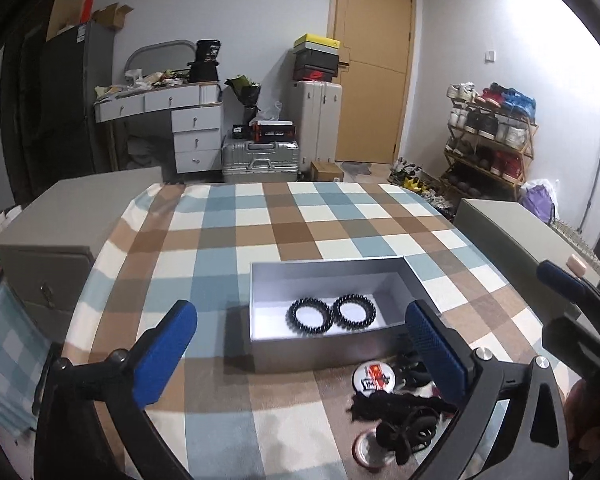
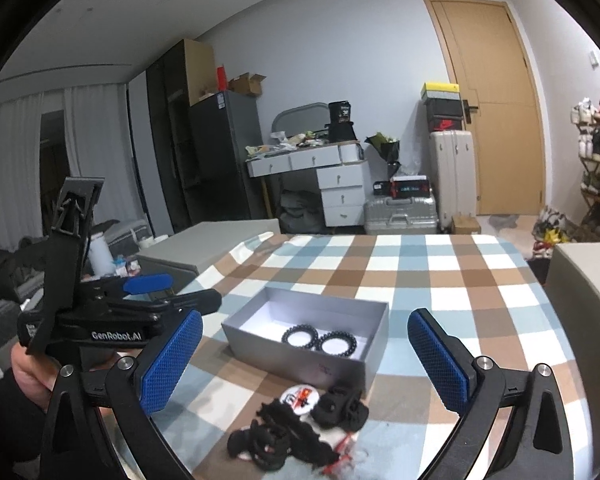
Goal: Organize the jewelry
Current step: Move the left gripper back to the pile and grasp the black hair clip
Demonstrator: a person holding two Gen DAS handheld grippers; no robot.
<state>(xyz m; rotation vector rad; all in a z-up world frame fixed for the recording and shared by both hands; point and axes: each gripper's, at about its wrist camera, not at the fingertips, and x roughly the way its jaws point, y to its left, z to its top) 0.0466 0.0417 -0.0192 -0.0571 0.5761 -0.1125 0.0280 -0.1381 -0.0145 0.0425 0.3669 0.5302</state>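
Reading "GenRobot.AI" on left tool (image 2: 156, 288).

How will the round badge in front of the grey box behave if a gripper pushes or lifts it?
The round badge lies flat on the checked cloth, so it would probably slide, not roll. It looks thin and low, so hard to pinch. The black pile partly overlaps it and may drag along.

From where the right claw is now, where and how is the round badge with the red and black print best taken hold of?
Probably by its outer rim: the round badge lies flat on the checked tablecloth. Come from above, on the side facing the grey box, because black hair ties crowd its near edge. The right claw is open.
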